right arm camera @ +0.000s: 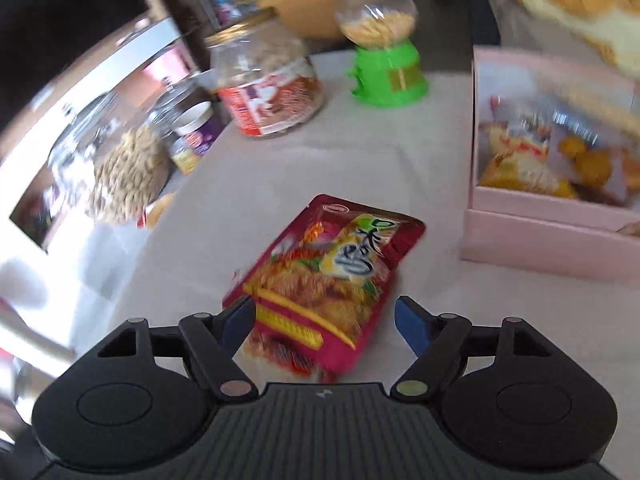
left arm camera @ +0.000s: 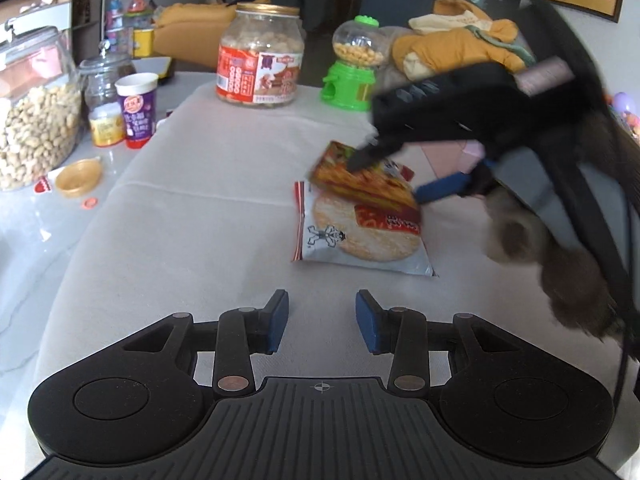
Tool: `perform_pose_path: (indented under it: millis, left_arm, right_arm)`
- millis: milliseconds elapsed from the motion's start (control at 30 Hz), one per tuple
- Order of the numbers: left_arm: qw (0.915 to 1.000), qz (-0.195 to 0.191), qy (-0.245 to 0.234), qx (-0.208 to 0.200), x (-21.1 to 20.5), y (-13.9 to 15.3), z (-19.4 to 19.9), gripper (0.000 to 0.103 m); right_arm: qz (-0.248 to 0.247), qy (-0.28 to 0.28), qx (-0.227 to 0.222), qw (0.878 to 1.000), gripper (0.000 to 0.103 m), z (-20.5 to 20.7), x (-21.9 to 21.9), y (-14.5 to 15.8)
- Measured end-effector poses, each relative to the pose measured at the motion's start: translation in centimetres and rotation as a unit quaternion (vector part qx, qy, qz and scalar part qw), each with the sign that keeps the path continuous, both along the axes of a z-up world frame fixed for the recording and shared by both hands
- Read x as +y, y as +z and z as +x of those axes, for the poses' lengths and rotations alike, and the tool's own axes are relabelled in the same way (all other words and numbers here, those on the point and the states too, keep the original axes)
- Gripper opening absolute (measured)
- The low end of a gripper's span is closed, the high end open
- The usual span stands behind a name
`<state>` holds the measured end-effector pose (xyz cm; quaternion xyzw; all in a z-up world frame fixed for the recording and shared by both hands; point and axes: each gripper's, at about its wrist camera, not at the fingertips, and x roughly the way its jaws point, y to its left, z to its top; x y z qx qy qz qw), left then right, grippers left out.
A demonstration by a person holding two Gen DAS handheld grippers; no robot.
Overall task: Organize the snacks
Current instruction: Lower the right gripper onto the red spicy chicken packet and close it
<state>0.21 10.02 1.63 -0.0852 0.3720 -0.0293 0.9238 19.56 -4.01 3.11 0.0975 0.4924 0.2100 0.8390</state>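
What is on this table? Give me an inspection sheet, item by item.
Surface: grey cloth over a pale table.
Job's things: red snack packet lying on a rice cracker bag; pink box holding snacks.
Clutter: labelled jar, green dispenser, peanut jar, purple cup, loose lid.
Grippers: left gripper open, empty; right gripper open astride the packet.
Cables: black cable.
Surroundings: yellow clothing.

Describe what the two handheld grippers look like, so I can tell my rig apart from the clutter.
Both are matte black plastic. The left gripper and right gripper each have two black linkage fingers tipped with blue pads, round metal pivot pins, a ribbed base between two round discs, and a small crosshair mark. A dark cable trails from the right unit.
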Motion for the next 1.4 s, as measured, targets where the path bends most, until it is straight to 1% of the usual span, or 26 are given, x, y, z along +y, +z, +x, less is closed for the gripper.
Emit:
perform_pose_path:
  millis: [67, 100, 133, 167, 267, 300, 333, 467, 567, 633, 667, 700, 733, 767, 833, 933, 1000, 1067, 1100, 1133, 1200, 1233, 1267, 1300, 1367, 1400]
  left_arm:
    - [1.0000, 0.003, 0.000, -0.006, 0.0, -0.1, -0.1, 0.042]
    - [1.0000, 0.004, 0.000, -0.007, 0.0, -0.1, 0.0, 0.042]
    - [1.0000, 0.005, 0.000, -0.007, 0.0, -0.1, 0.1, 0.042]
    - [0.9999, 0.006, 0.000, -0.008, 0.0, -0.1, 0.1, 0.042]
    - [0.9998, 0.013, 0.001, -0.011, -0.3, -0.1, 0.2, 0.042]
    - [0.9998, 0.014, 0.002, -0.012, -0.4, -0.1, 0.2, 0.042]
    - [0.9998, 0.015, 0.004, -0.012, -0.4, -0.1, 0.2, 0.042]
    - [0.9998, 0.018, 0.003, -0.011, -0.5, 0.0, 0.0, 0.042]
    - [0.9998, 0.017, 0.002, -0.012, -0.2, -0.1, -0.1, 0.042]
    - [0.9998, 0.012, 0.003, -0.015, 0.2, -0.2, 0.0, 0.041]
    - [0.9998, 0.009, 0.006, -0.016, 0.4, -0.2, 0.1, 0.039]
    - [0.9998, 0.009, 0.009, -0.017, 0.5, -0.2, 0.2, 0.039]
    - [0.9997, 0.009, 0.012, -0.018, 0.6, -0.2, 0.5, 0.038]
    - [0.9996, 0.011, 0.017, -0.017, 0.8, -0.1, 0.7, 0.038]
    - [0.9993, 0.014, 0.029, -0.018, 1.3, 0.2, 1.0, 0.038]
    - [0.9985, 0.013, 0.045, -0.027, 2.5, 1.1, 0.3, 0.038]
    - [0.9980, 0.014, 0.054, -0.031, 3.4, 1.8, -0.7, 0.038]
    - [0.9973, 0.012, 0.065, -0.033, 4.3, 2.4, -1.9, 0.037]
    - [0.9971, 0.006, 0.069, -0.032, 4.7, 2.6, -2.5, 0.036]
    - [0.9971, 0.000, 0.069, -0.031, 5.0, 2.8, -2.9, 0.036]
    - [0.9982, -0.019, 0.052, -0.024, 4.9, 3.0, -3.6, 0.036]
    - [0.9987, -0.034, 0.034, -0.017, 4.6, 2.9, -3.7, 0.036]
    - [0.9986, -0.051, 0.011, -0.009, 4.0, 2.6, -3.7, 0.036]
    - [0.9977, -0.067, -0.011, -0.001, 3.3, 2.3, -3.5, 0.036]
    - [0.9942, -0.094, -0.051, 0.013, 1.7, 1.5, -3.1, 0.036]
    - [0.9923, -0.104, -0.065, 0.019, 1.0, 1.1, -2.8, 0.036]
  right_arm:
    - [0.001, -0.012, 0.016, 1.000, 0.079, 1.7, 1.5, -0.8]
    - [-0.008, -0.007, 0.010, 1.000, 0.083, 2.3, 2.5, -0.9]
    - [-0.025, 0.008, -0.001, 1.000, 0.091, 2.5, 3.7, -1.0]
    - [-0.052, 0.026, -0.007, 0.998, 0.096, 2.7, 4.9, -1.1]
    - [-0.137, 0.081, -0.044, 0.986, 0.096, 2.3, 7.6, -1.5]
    - [-0.153, 0.095, -0.054, 0.982, 0.096, 2.2, 8.0, -1.7]
    - [-0.159, 0.103, -0.059, 0.980, 0.097, 2.3, 8.2, -1.7]
    - [-0.142, 0.085, -0.049, 0.985, 0.099, 3.2, 8.0, -1.6]
    - [-0.153, 0.101, -0.071, 0.981, 0.097, 2.2, 7.2, -1.6]
    - [-0.146, 0.086, -0.079, 0.982, 0.094, 1.2, 5.4, -1.4]
    - [-0.134, 0.079, -0.087, 0.984, 0.086, 0.6, 4.3, -1.2]
    - [-0.125, 0.070, -0.099, 0.985, 0.079, -0.2, 3.1, -1.0]
    - [-0.122, 0.064, -0.106, 0.985, 0.066, -0.8, 2.3, -0.8]
    - [-0.119, 0.060, -0.107, 0.985, 0.061, -1.1, 1.6, -0.8]
    - [-0.105, 0.054, -0.084, 0.989, 0.059, -1.4, 0.6, -0.7]
    - [-0.075, 0.055, -0.050, 0.994, 0.058, -2.3, 0.6, -0.4]
    - [-0.033, 0.084, -0.018, 0.996, 0.059, -3.1, 1.4, -0.3]
    - [-0.010, 0.120, -0.006, 0.993, 0.058, -4.2, 2.8, 0.0]
    - [-0.013, 0.127, -0.021, 0.992, 0.058, -4.6, 3.5, 0.4]
    - [-0.028, 0.124, -0.049, 0.991, 0.059, -4.8, 4.0, 0.9]
    - [-0.065, 0.114, -0.112, 0.985, 0.068, -4.5, 4.9, 1.6]
    - [-0.082, 0.107, -0.137, 0.981, 0.078, -3.9, 5.1, 1.7]
    - [-0.095, 0.098, -0.150, 0.979, 0.080, -2.9, 5.2, 1.5]
    - [-0.100, 0.093, -0.147, 0.980, 0.080, -1.9, 5.3, 1.2]
    - [-0.092, 0.089, -0.112, 0.985, 0.080, 0.9, 5.3, 0.1]
    - [-0.089, 0.080, -0.102, 0.988, 0.081, 1.9, 5.2, -0.4]
